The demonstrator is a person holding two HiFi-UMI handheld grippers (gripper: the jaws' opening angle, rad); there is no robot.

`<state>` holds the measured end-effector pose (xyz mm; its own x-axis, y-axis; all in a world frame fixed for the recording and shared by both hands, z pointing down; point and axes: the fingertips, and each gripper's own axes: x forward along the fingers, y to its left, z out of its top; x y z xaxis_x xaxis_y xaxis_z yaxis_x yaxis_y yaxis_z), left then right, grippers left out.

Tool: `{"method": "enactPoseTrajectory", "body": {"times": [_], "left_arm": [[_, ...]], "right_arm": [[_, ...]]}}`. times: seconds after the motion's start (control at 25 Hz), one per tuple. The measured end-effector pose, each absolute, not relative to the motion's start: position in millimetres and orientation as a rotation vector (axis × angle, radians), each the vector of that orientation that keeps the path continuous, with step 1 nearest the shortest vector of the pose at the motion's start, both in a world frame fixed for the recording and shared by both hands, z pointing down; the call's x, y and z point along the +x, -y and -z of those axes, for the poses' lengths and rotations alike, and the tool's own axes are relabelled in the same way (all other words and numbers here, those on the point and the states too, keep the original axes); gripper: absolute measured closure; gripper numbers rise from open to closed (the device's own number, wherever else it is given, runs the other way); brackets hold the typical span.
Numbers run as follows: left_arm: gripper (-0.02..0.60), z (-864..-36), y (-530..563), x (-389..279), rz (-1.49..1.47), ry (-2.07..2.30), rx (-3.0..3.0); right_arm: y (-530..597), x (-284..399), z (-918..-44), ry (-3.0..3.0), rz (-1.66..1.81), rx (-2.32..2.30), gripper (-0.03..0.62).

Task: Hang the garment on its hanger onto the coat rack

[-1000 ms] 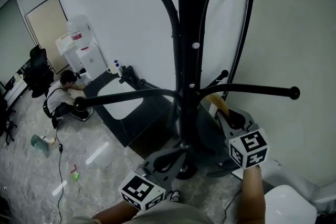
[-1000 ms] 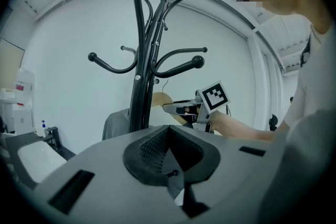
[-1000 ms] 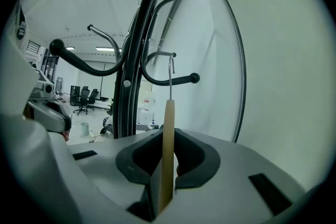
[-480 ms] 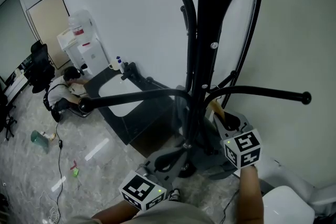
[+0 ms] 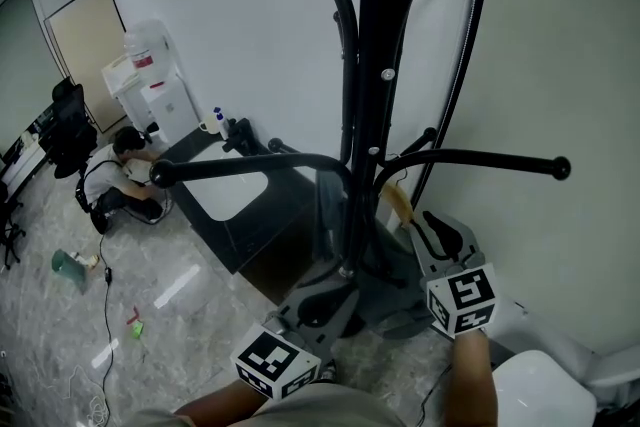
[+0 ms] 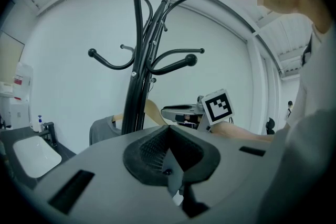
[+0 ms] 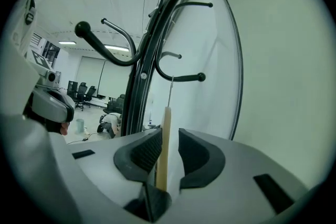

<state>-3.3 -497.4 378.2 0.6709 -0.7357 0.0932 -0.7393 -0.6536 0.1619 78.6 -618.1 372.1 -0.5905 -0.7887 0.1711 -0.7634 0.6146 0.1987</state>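
The left claw [image 6: 169,136] is pressed together on nothing, low beside the coat rack [image 5: 365,65]. The grey garment [image 6: 103,131] hangs behind the pole on its wooden hanger [image 7: 166,118], which the right claw [image 7: 168,139] grips. The wire hook [image 7: 170,93] seems just under a short arm [image 7: 184,78], though depth is hard to judge. Best to lift steadily, keep the hanger upright, and seat the hook before loosening.

Coat rack [image 5: 365,65]: black metal, glossy, smooth. Hanger [image 7: 164,149]: pale wood, smooth; thin metal hook. Garment [image 6: 102,131]: grey cloth, matt. Floor [image 5: 200,335]: polished, marbled, reflective sheen.
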Motion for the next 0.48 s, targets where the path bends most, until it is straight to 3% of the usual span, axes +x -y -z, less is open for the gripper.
{"method": "enactPoseTrajectory", "body": {"times": [0.48], "left_arm": [[0.577, -374.7, 466.3, 32.8, -0.017, 1.201, 2.721]], "right_arm": [[510.8, 98.2, -362.5, 2.743, -0.007, 1.302, 0.579]]}}
